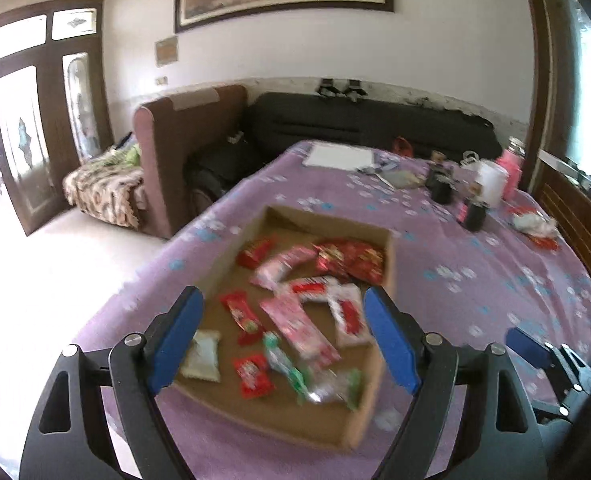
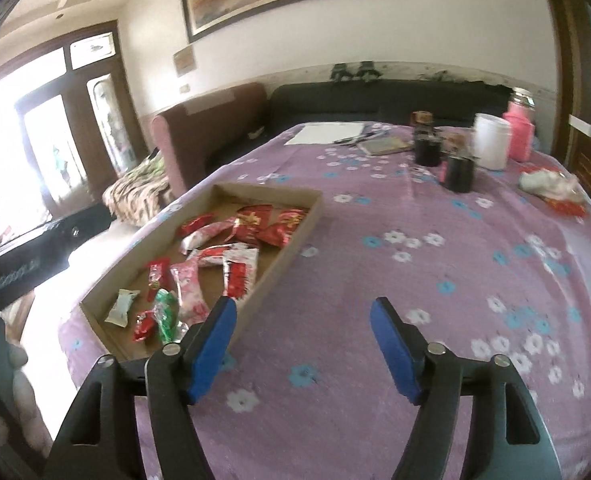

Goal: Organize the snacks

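A shallow cardboard tray (image 1: 389, 264) (image 2: 299, 236) lies on the purple flowered tablecloth and holds several snack packets: red ones (image 1: 351, 258) (image 2: 273, 222), pink ones (image 1: 299, 326) (image 2: 189, 288), a white one (image 1: 203, 354) (image 2: 122, 307) and a green one (image 1: 285, 362) (image 2: 166, 314). My left gripper (image 1: 283, 312) is open and empty, hovering above the tray's near half. My right gripper (image 2: 303, 320) is open and empty, above bare cloth just right of the tray. The right gripper's blue finger shows at the left wrist view's right edge (image 1: 529, 342).
At the table's far end stand a white sheet (image 2: 323, 133), a notebook (image 2: 383, 146), two black cups (image 2: 459, 174), a white jar (image 2: 491, 142), a pink bottle (image 2: 517, 132) and a crumpled wrapper (image 2: 551, 186). Sofas (image 1: 359, 128) stand beyond the table.
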`<action>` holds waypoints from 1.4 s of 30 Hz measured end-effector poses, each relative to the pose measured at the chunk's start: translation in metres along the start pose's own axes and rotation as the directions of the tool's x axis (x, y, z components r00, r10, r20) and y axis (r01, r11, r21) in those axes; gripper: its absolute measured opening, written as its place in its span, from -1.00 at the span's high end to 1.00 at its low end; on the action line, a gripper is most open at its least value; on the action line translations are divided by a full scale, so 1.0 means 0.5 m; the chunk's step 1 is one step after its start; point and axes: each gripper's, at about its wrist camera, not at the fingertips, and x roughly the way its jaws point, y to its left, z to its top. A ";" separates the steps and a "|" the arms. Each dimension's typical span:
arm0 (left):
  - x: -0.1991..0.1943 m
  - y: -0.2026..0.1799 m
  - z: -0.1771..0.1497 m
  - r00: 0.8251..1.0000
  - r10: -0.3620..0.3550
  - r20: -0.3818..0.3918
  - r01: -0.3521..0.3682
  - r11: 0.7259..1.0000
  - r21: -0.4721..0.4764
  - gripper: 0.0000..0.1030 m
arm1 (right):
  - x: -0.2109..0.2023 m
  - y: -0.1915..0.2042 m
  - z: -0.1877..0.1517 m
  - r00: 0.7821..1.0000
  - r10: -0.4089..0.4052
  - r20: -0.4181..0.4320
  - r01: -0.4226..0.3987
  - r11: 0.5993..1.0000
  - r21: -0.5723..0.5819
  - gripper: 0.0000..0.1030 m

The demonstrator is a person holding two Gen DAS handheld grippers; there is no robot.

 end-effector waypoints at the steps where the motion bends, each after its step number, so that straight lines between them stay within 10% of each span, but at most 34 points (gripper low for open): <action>1: -0.003 -0.009 -0.007 1.000 -0.015 -0.015 0.015 1.000 0.010 -0.62 | -0.007 -0.004 -0.006 1.000 -0.003 0.002 0.003 1.000 0.009 -0.45; 42: 0.013 0.008 -0.059 0.996 -0.004 -0.095 0.003 1.000 -0.007 -0.62 | -0.005 0.042 -0.056 0.995 -0.102 -0.017 0.100 0.990 -0.099 -0.59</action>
